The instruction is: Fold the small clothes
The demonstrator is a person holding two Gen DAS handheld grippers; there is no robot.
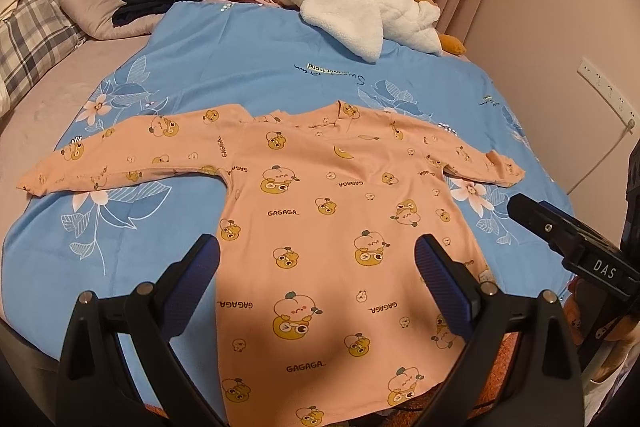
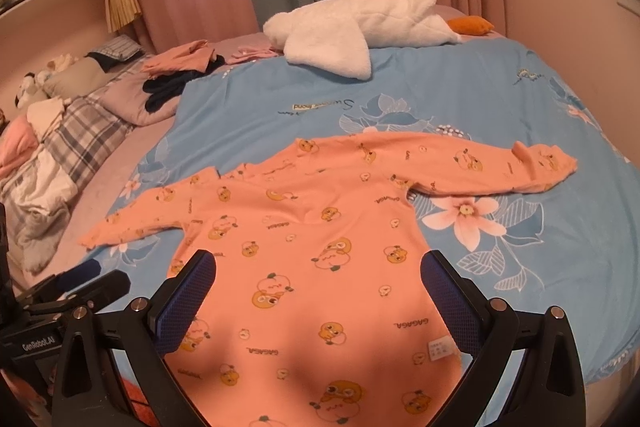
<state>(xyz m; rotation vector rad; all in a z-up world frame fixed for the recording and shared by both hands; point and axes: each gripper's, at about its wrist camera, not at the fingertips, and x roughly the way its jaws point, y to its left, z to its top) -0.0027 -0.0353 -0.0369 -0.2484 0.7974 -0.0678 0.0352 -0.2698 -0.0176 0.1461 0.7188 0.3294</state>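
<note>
1. left gripper (image 1: 316, 255) hangs with its jaws spread wide, holding nothing, above the near left hem of the peach shirt (image 1: 320, 211).
2. the shirt lies flat on the blue sheet (image 1: 256, 67), both sleeves spread out sideways, probably laid out ready for a first fold.
3. right gripper (image 2: 318, 267) likewise gapes empty over the near right hem; a white label (image 2: 440, 349) sits just beside its right finger.
</note>
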